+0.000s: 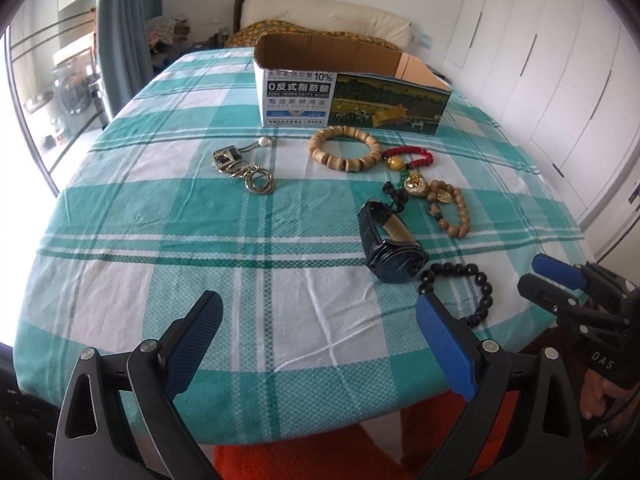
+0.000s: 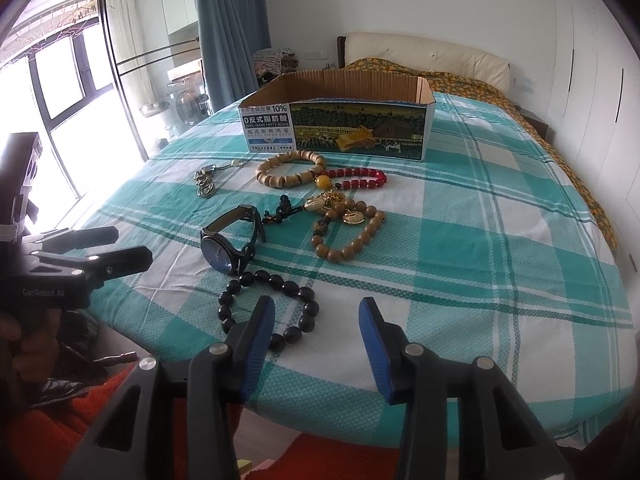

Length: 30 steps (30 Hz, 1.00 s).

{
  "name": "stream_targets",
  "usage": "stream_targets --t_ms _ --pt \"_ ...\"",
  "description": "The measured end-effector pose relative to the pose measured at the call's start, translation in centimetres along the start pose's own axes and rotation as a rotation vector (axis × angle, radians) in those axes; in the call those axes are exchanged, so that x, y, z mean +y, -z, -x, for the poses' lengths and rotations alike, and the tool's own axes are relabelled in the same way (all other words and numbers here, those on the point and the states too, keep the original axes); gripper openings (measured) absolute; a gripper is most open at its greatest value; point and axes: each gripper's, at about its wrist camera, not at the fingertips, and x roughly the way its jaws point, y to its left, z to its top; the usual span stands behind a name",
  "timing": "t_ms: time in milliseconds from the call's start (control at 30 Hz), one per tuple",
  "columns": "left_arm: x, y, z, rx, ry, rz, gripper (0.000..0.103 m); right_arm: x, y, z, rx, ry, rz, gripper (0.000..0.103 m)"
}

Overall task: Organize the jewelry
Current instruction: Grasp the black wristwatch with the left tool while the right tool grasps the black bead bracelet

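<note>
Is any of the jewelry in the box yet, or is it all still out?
Nothing looks done: what shows of the cardboard box is bare inside. Nothing is in hand either; the left tool and right tool are both open and hold nothing. Left to do: the watch, black bead bracelet, wooden bracelet, red bracelet, tan bracelet and keychain.

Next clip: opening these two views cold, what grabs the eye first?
The teal-and-white checked cloth fills both views, with jewelry strewn across it: a black watch, a black bead bracelet nearest the camera, and wooden and red bead strings beyond. Behind them stands an open cardboard box, its inside out of sight. Both sets of tongs, left and right, hang open near the cloth's front edge, holding nothing.
</note>
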Motion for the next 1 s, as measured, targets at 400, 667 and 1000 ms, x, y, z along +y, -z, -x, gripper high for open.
stream_targets --t_ms 400,667,1000 --pt "0.3 -2.4 -0.3 -0.007 0.075 0.042 0.098 -0.2 0.2 -0.8 0.028 -0.009 -0.01 0.042" --pt "-0.4 -5.3 -4.3 0.049 0.114 0.06 0.096 -0.5 0.2 -0.7 0.022 -0.001 -0.02 0.042" --pt "-0.9 -4.1 -7.7 0.149 0.073 0.032 0.076 -0.3 0.0 -1.7 0.033 -0.016 0.012 0.042"
